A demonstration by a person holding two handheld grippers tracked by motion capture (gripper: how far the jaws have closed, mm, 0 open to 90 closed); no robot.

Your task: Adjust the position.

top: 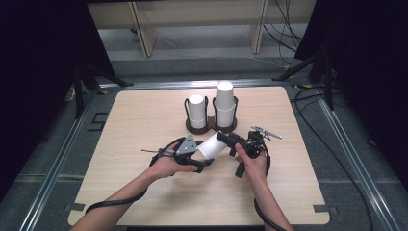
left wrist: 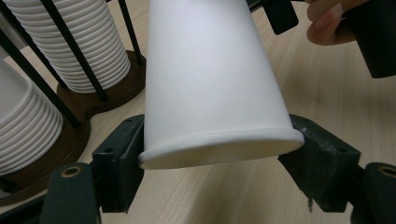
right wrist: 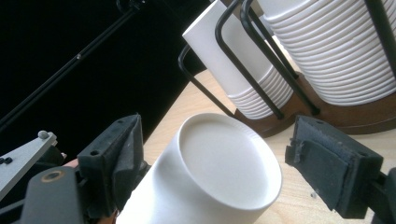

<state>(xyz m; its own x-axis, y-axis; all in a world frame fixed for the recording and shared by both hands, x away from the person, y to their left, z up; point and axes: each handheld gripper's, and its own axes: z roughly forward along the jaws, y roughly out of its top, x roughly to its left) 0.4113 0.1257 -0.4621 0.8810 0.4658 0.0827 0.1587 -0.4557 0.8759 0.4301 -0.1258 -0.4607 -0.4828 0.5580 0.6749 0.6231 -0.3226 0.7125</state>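
Note:
A white paper cup (top: 211, 145) lies tilted in the air between my two grippers, over the middle of the wooden table (top: 144, 125). My left gripper (top: 203, 156) is shut on its rim end. In the left gripper view both pads (left wrist: 126, 154) press the cup (left wrist: 210, 70) just above the rolled rim. My right gripper (top: 225, 138) stands open around the cup's base end. In the right gripper view the closed bottom of the cup (right wrist: 224, 168) faces the camera. The right pad (right wrist: 327, 163) stands clear of it, while the left pad (right wrist: 119, 154) is close beside it.
A dark two-post cup holder (top: 211, 127) stands just behind the grippers, with a shorter stack of white cups (top: 196, 109) and a taller one (top: 224, 103). A small grey metal tool (top: 265, 131) lies to the right. Black stands and cables ring the table.

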